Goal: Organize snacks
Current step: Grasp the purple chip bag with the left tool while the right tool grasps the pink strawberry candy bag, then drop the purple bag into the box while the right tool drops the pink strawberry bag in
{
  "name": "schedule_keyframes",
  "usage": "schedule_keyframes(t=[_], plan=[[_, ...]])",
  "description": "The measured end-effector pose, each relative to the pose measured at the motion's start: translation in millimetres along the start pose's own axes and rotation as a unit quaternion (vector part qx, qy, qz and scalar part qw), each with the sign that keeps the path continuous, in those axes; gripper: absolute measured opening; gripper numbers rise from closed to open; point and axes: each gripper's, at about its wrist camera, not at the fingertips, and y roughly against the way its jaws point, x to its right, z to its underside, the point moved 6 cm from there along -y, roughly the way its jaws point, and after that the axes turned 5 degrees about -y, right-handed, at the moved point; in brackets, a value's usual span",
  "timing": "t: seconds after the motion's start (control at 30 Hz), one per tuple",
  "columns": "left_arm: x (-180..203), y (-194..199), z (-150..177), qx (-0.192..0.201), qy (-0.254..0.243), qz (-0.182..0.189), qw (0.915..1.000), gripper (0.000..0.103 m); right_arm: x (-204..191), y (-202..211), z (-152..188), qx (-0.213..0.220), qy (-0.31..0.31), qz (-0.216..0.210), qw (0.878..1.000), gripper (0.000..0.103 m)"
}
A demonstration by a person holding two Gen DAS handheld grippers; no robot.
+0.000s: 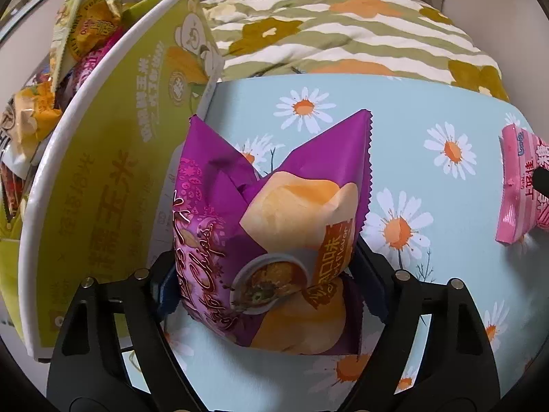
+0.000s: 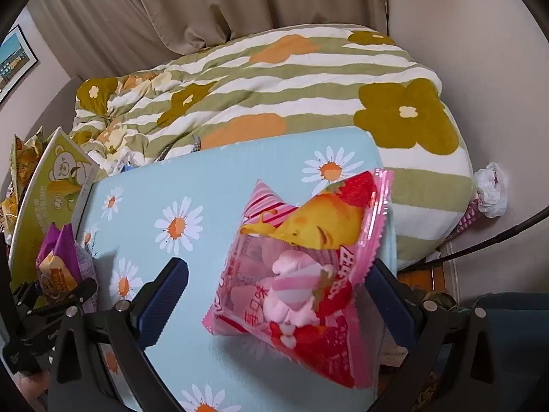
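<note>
My left gripper [image 1: 266,278] is shut on a purple chip bag [image 1: 274,226], holding it over the daisy-print table beside a green cardboard box [image 1: 103,178] on the left that holds several snack packs. The purple chip bag also shows in the right wrist view [image 2: 63,261]. My right gripper [image 2: 278,281] stands wide open around a pink marshmallow bag [image 2: 302,267] lying on the table near its right edge. Its left finger is clear of the bag; its right finger is at the bag's edge. The pink bag shows at the far right in the left wrist view [image 1: 521,185].
The light blue daisy tabletop [image 2: 192,185] ends near a bed with a green striped floral quilt [image 2: 274,79]. Curtains hang behind. A white crumpled bag [image 2: 492,189] and a dark cable lie by the wall at right.
</note>
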Motion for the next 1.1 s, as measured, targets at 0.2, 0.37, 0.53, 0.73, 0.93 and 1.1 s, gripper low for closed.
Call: schedule_keyframes(t=[0.2, 0.37, 0.53, 0.73, 0.93, 1.1], plan=[[1, 7, 4, 0.003, 0.000, 0.007, 1.0000, 0.082, -5, -13, 0, -0.013, 0.005, -0.001, 1.000, 0.088], [1, 10, 6, 0.004, -0.007, 0.010, 0.9999, 0.081, -10, -21, 4, -0.025, 0.009, -0.004, 1.000, 0.073], [3, 11, 5, 0.004, -0.009, 0.016, 0.9998, 0.080, -13, -19, 6, -0.025, 0.021, -0.002, 0.999, 0.068], [8, 26, 2, 0.015, -0.010, 0.028, 0.9995, 0.080, -14, -4, 1, -0.013, 0.015, -0.015, 1.000, 0.066], [5, 62, -10, 0.045, -0.004, 0.041, 0.9982, 0.080, -28, 27, -11, 0.011, 0.026, -0.030, 0.999, 0.066], [-14, 113, -26, 0.090, 0.005, 0.050, 0.9947, 0.080, -61, 61, -24, 0.033, 0.039, -0.055, 0.997, 0.066]])
